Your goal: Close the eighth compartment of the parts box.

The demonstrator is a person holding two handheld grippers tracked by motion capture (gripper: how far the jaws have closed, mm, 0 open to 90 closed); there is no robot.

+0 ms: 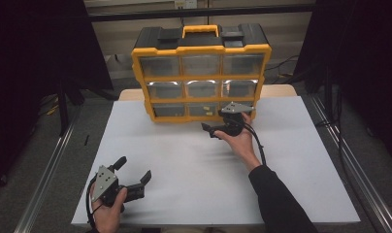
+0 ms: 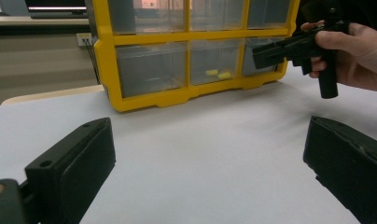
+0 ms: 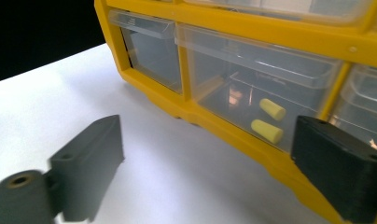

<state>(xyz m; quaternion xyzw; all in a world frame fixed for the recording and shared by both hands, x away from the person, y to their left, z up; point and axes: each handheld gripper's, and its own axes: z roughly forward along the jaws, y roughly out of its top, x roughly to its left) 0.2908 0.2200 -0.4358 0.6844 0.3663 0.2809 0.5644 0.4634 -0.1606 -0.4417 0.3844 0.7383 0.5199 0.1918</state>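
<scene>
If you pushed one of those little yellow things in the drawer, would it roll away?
Probably a little. The two yellow pieces look rounded like small cylinders, so they would likely roll sideways. They seem tiny and light, maybe soft foam, though that is hard to tell. The clear drawer of the yellow organizer walls them in, so they shouldn't go far.

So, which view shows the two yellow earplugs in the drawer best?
The right gripper view: the earplugs are close and sharp behind the clear drawer front. In the left gripper view they are small and far. In the high view they are only tiny yellow specks.
</scene>
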